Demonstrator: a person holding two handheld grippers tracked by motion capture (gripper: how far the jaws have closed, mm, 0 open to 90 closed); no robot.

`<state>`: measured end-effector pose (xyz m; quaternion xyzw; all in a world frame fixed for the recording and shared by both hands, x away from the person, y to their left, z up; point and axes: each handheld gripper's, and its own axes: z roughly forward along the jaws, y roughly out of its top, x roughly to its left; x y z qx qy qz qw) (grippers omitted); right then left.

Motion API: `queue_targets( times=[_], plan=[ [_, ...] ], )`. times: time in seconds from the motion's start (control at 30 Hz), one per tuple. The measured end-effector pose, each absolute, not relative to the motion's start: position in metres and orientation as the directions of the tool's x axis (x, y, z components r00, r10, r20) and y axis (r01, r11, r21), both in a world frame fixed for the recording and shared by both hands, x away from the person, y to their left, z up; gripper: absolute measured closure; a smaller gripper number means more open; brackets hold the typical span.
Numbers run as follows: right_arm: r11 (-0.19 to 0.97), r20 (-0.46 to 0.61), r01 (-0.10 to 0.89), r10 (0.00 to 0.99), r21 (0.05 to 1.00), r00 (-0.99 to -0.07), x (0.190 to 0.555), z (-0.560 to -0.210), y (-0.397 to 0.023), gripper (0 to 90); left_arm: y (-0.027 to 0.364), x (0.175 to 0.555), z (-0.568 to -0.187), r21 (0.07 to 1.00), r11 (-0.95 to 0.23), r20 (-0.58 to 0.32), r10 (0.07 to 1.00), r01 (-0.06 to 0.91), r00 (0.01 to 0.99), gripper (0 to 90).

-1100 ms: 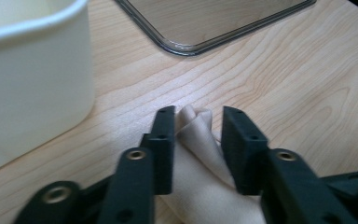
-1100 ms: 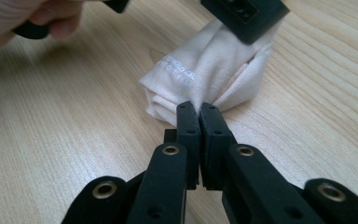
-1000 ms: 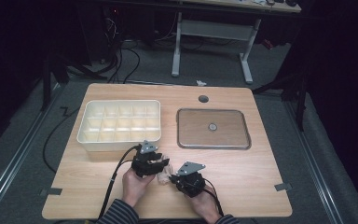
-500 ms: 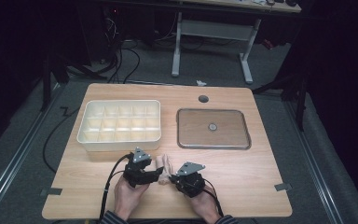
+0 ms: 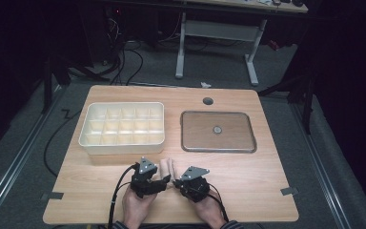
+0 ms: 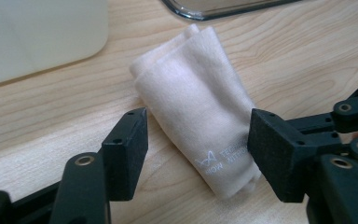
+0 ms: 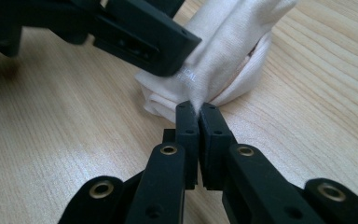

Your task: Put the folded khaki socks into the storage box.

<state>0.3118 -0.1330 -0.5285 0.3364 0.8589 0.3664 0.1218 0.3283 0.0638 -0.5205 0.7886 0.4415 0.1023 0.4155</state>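
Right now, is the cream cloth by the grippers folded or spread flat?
Folded. The cloth lies as a narrow, layered bundle on the table, its stacked edges showing where the right gripper pinches one end.

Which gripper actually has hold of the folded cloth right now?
The right gripper: its jaws are pinched shut on a fold at the folded cloth's near end. The left gripper only straddles the cloth, jaws apart with gaps either side, having just been opening.

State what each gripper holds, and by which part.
The right gripper pinches the folded cloth at its near edge. The left gripper holds nothing; its jaws, just opened, straddle the cloth.
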Motion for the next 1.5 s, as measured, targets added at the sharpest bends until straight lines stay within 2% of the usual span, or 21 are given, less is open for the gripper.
queue_targets(
  times=[0.2, 0.4, 0.53, 0.63, 0.93, 1.5],
  plan=[
    [0.504, 0.038, 0.490, 0.669, 0.711, -0.742, 0.313, -0.528, -0.133, 87.4, 0.062, 0.332, -0.525, 0.729, -0.286, -0.193, 0.786, 0.622, 0.588, 38.9],
    [0.494, 0.046, 0.502, 0.678, 0.710, -0.733, 0.317, -0.528, -0.130, 87.3, 0.063, 0.346, -0.525, 0.696, -0.297, -0.219, 0.779, 0.653, 0.587, 38.8],
    [0.478, 0.058, 0.507, 0.684, 0.717, -0.727, 0.321, -0.530, -0.130, 87.2, 0.063, 0.352, -0.523, 0.690, -0.323, -0.195, 0.779, 0.647, 0.596, 38.8],
    [0.469, 0.060, 0.509, 0.690, 0.722, -0.721, 0.323, -0.530, -0.129, 86.4, 0.066, 0.356, -0.525, 0.687, -0.310, -0.223, 0.771, 0.657, 0.597, 38.8],
    [0.427, 0.087, 0.525, 0.710, 0.736, -0.699, 0.321, -0.527, -0.137, 68.4, 0.072, 0.355, -0.520, 0.712, -0.268, -0.245, 0.772, 0.650, 0.586, 38.3],
    [0.345, 0.054, 0.541, 0.806, 0.766, -0.590, 0.319, -0.521, -0.197, 59.1, 0.067, 0.380, -0.505, 0.705, -0.256, -0.252, 0.781, 0.661, 0.571, 38.9]
  ],
)
